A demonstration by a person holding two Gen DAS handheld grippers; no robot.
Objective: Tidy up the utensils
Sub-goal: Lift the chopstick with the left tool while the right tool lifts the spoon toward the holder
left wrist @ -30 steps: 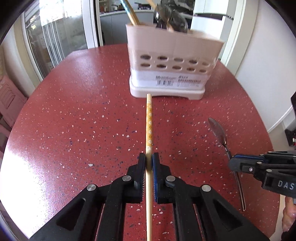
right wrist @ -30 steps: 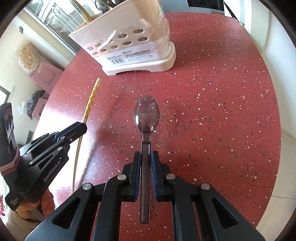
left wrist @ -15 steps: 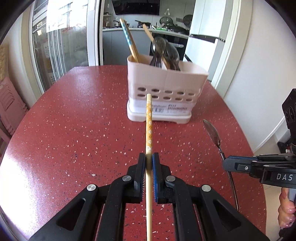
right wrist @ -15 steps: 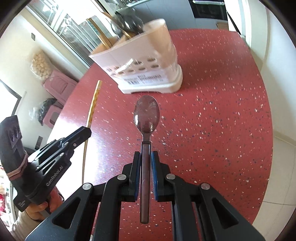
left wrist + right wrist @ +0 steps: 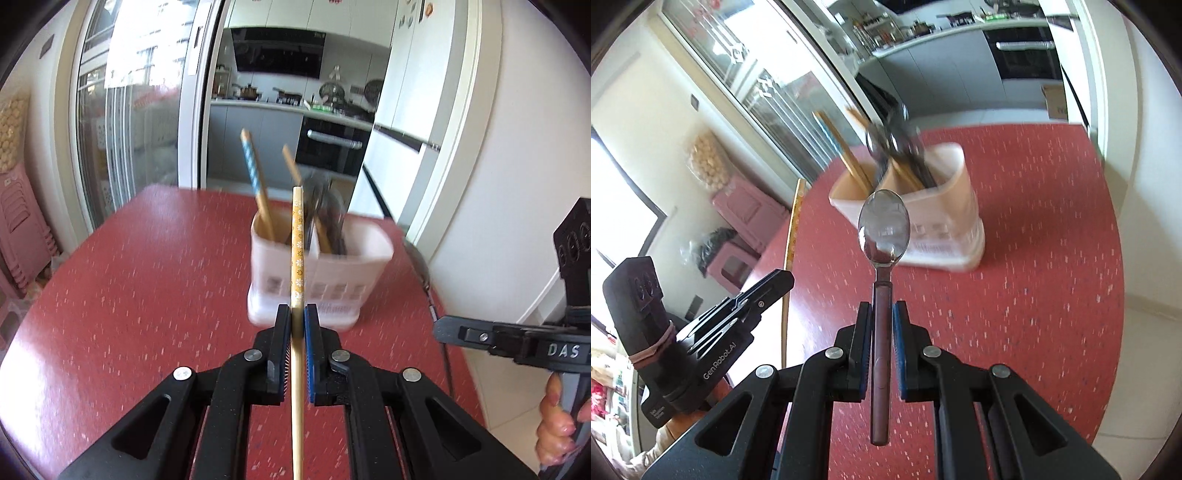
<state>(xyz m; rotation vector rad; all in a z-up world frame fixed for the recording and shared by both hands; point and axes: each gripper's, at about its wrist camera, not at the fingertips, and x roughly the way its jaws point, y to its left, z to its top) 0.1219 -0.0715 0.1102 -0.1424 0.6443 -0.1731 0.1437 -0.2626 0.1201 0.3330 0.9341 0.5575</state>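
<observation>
We carry both utensils toward the pale perforated plastic caddy: left claw pinches the yellow flowered chopstick, right claw the steel spoon; next, tip them into compartments.

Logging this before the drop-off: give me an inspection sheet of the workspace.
Surface: red speckled table, bare around the holder.
Job's things: white utensil holder already holding chopsticks and spoons; yellow flowered chopstick; metal spoon.
Clutter: nothing seen.
Grippers: left gripper shut on the chopstick; right gripper shut on the spoon handle, both raised above the table.
Cables: nothing seen.
Surroundings: sliding glass door, kitchen counter, pink stools.
</observation>
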